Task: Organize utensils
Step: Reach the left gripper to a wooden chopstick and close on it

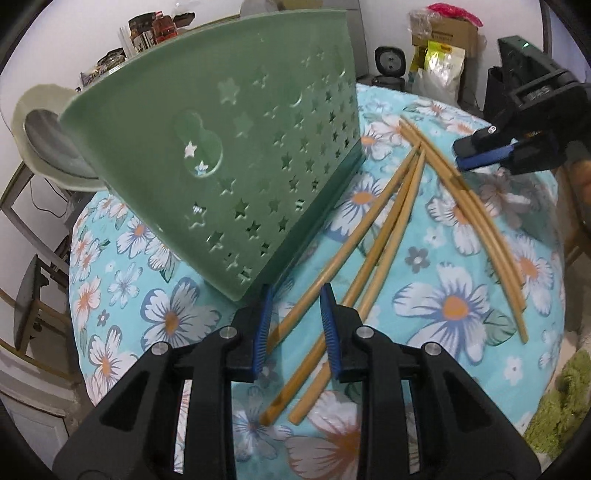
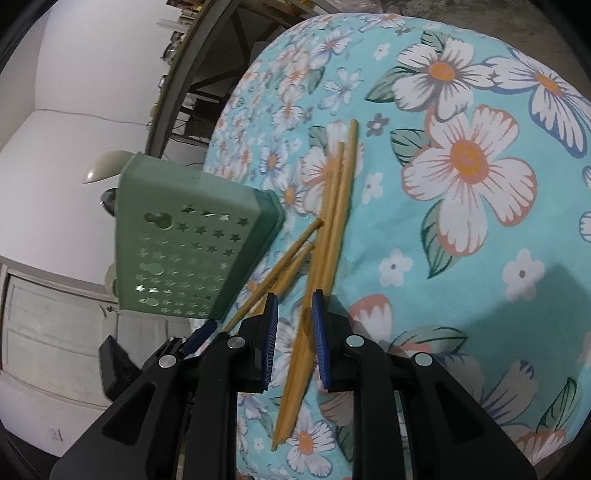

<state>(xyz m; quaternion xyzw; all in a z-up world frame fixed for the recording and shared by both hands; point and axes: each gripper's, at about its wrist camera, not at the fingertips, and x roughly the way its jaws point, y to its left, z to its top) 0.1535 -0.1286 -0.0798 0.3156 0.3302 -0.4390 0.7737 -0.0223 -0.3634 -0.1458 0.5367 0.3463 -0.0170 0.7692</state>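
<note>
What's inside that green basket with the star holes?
I cannot tell: the green basket shows only its perforated outside. Its inside is hidden. All the chopsticks in view lie beside it on the floral cloth.

Holder (image 1: 236, 147) interior hidden, only starred back wall shown; top rim cut by upper edge in left view. Chopsticks (image 1: 332, 280) partly covered by left tongs (image 1: 297, 291); pair (image 2: 317, 280) passing under right tongs (image 2: 293, 299), contact impossible to tell. Shelf clutter (image 1: 155, 29) too small to identify.
</note>
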